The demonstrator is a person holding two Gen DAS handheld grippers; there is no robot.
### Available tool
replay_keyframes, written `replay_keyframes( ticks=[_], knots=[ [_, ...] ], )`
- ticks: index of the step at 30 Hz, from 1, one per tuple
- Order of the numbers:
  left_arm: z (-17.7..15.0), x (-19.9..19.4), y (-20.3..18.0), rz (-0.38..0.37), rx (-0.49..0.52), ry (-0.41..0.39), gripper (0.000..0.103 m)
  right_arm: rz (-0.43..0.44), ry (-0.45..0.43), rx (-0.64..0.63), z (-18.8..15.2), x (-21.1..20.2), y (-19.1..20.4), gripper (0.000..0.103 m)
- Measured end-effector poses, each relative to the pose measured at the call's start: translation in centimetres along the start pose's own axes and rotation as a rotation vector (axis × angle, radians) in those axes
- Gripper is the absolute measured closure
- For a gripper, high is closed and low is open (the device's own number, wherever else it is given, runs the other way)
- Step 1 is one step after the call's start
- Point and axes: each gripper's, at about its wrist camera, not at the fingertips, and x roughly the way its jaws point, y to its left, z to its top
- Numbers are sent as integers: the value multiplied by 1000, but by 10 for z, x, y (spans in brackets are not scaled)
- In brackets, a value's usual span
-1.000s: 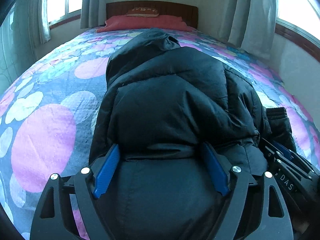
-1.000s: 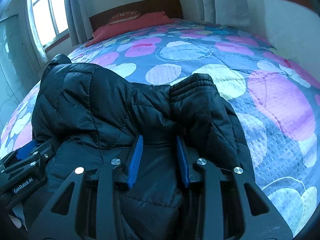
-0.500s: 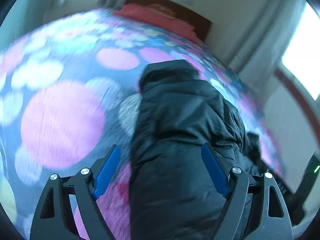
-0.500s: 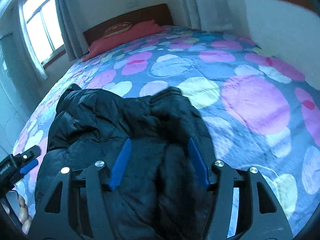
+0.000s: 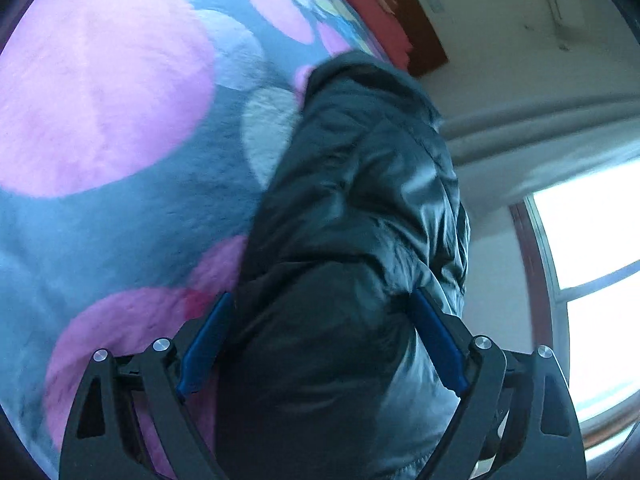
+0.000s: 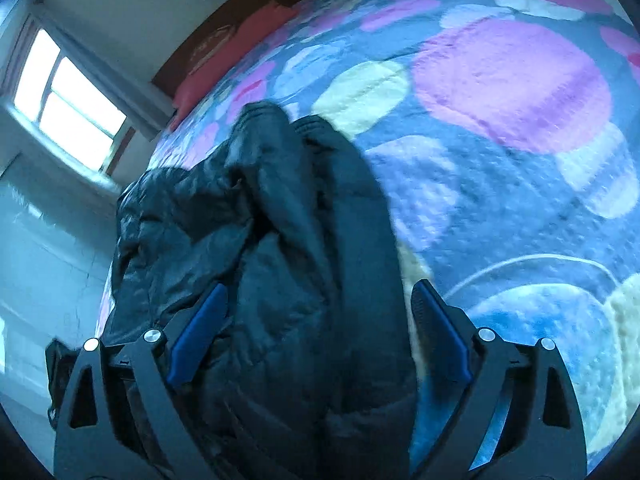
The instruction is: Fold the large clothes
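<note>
A black puffer jacket (image 5: 360,200) lies bunched on the bed. In the left wrist view my left gripper (image 5: 322,294) straddles its near end. The jaws are opening, and the bulky fabric fills the space between the blue pads (image 5: 204,344) without being squeezed. In the right wrist view the jacket (image 6: 280,240) runs away from me, its ribbed cuff at the far end. My right gripper (image 6: 320,284) is over its near end with the jaws opening wide. The fabric lies against the left pad (image 6: 196,336), and the right pad stands clear over the bedspread.
The bedspread (image 5: 100,80) has big pink, white and blue circles and spreads wide beside the jacket in both views (image 6: 512,80). A red pillow (image 6: 224,64) and a wooden headboard (image 5: 424,44) are at the far end. Bright windows (image 5: 592,260) (image 6: 68,96) flank the bed.
The right jaws went from a narrow pinch on a jacket fold to wide apart. Both grippers rolled and shifted sideways, so both views now tilt. The left jaws widened slightly.
</note>
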Motion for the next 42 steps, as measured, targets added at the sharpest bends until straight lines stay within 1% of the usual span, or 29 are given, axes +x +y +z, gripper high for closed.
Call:
replay_keyframes(
  ticks=[1,2,3,5,6,7,10,13,16,18,24,27,32,35,42],
  knots=[
    [1,2,-1,-3,3,12,15,4,6,-16,-2,2,3,15],
    [2,4,-2,-8,8,20,15,38,24,-19,-4,5,6,26],
    [2,5,-5,-9,16,25,17,55,35,6,-6,9,6,36],
    [2,5,-6,-11,20,25,20,62,32,-7,-8,9,10,44],
    [2,4,-7,-14,23,23,22,78,25,-1,-10,7,11,53],
    [2,4,-8,-13,28,22,24,87,18,4,-10,6,12,60],
    [5,0,-18,-7,61,23,29,93,-7,-12,-13,0,20,71],
    [19,-6,-26,-6,91,9,32,113,-24,-20,-13,0,35,75],
    [31,-18,-30,0,117,-15,33,143,-35,-33,-7,7,55,76],
    [45,-27,-32,10,132,-43,33,159,-30,-44,-2,17,70,77],
    [65,-35,-30,34,138,-114,33,201,-18,-86,13,50,121,77],
    [70,-34,-24,52,135,-139,33,206,-5,-105,18,69,140,77],
    [84,-28,-5,82,112,-144,33,193,25,-118,19,95,154,77],
    [90,-21,8,92,95,-136,33,185,30,-111,20,107,154,77],
    [92,-19,13,128,136,-148,32,173,35,-92,19,124,149,74]
  ],
)
